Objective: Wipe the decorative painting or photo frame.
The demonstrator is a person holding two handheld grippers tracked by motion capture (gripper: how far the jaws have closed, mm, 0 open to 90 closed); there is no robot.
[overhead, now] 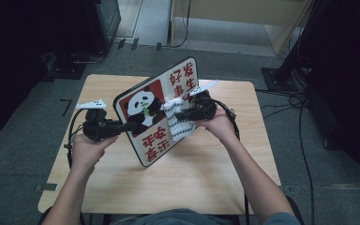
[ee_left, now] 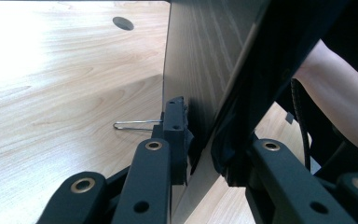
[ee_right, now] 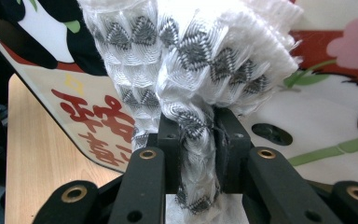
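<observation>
The board (overhead: 155,110), a panda sign, stands tilted on the table (overhead: 201,183) near centre, its lower edge toward six o'clock. The left gripper (overhead: 130,125) is clamped on its nine o'clock edge, jaws nearly closed with the panel between them. The right gripper (overhead: 180,116) is pinched tight on a bunched cloth (overhead: 177,121), which lies against the board's face at about three o'clock.

Risks, as I judge them: a hard wipe could twist the board out of that single edge grip and drop it flat; the cloth could slide out of the jaws under drag.

The board's back is shadowed in the left gripper view. Whether the cloth presses firmly on the face is hard to tell.
</observation>
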